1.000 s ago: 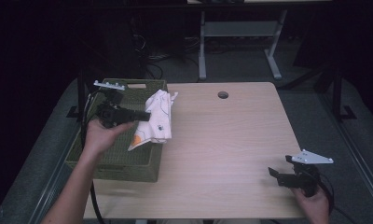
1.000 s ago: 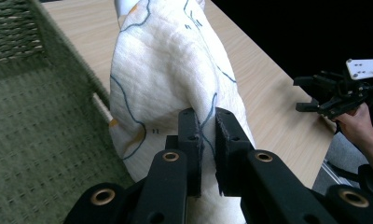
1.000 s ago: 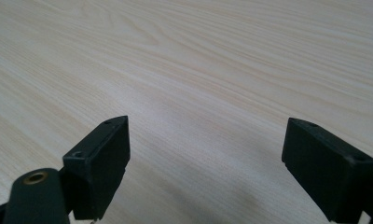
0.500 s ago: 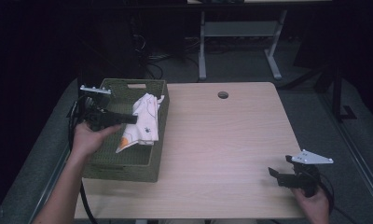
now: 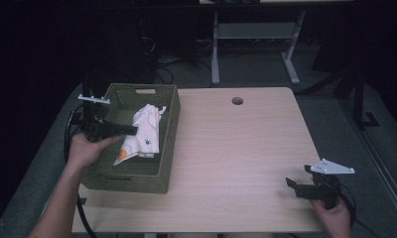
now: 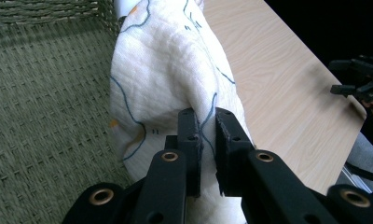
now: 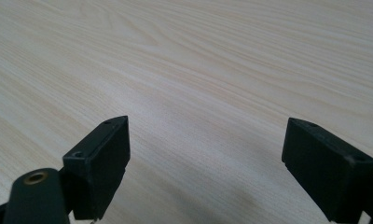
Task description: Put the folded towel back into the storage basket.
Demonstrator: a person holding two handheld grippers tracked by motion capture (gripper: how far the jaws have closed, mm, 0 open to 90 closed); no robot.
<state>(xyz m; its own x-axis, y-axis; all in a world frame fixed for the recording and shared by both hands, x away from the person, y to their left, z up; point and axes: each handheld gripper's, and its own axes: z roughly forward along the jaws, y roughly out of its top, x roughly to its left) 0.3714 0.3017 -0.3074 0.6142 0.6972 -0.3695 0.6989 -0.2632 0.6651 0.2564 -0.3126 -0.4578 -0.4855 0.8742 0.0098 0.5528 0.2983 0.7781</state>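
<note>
The white soft cloth with blue lines and orange spots [image 5: 141, 134] hangs over the green woven basket [image 5: 164, 148] at the left of the light wooden table [image 5: 246, 148]. It seems light and limp, so a pinched fold is a good hold. The left gripper [image 6: 208, 135] pinches such a fold. The right gripper [image 7: 205, 168], near right, is spread wide over bare wood.

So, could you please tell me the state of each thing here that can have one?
Left tongs: shut on the cloth.
Right tongs: open, holding nothing, low over the table.
Cloth: bunched, pinched by the left tongs, hanging into the basket.
Basket: upright at the table's left edge, open on top.
Table: bare wood apart from the basket.
</note>
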